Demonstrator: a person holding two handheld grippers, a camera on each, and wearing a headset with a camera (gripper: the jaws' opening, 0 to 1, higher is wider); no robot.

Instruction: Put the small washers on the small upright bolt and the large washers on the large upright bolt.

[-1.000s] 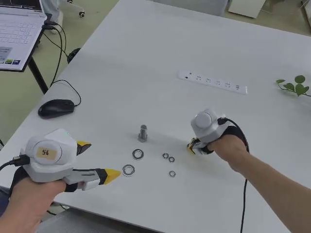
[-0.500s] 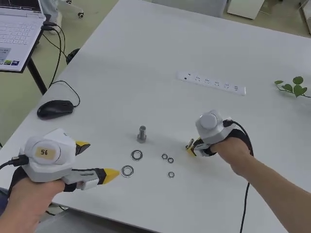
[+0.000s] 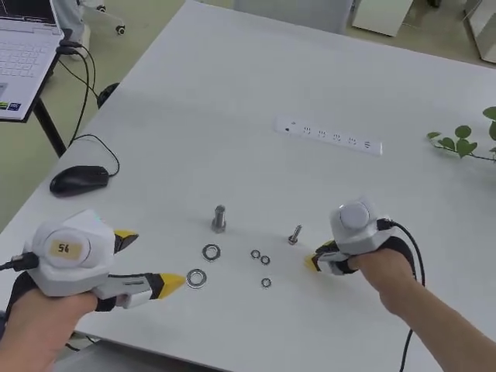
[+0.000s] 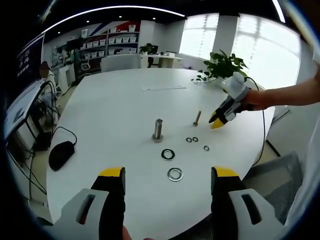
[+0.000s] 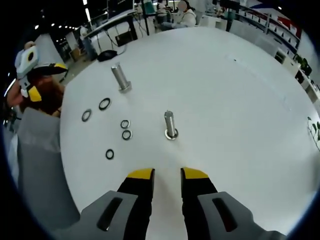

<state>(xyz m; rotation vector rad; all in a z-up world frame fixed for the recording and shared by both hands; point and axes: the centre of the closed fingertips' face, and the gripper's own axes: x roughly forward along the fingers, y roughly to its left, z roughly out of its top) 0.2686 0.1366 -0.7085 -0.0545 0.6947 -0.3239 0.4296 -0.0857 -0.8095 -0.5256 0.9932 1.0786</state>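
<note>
The white table [image 3: 232, 116] carries everything. The left gripper [image 3: 153, 258] hovers at the near edge with its jaws spread wide and empty. The right gripper [image 3: 313, 264], jaws narrowly parted and empty, points at the small upright bolt [image 3: 294, 235] just beside it. The large upright bolt [image 3: 219, 219] stands further left. Two large washers [image 3: 211, 252] lie flat before it, and three small washers [image 3: 265, 260] lie loose between the bolts.

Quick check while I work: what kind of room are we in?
Probably an open-plan office or lab workspace: a large white table carries a white power strip and a black computer mouse, an open laptop sits on a side desk, and shelves of storage bins line the far wall.
</note>
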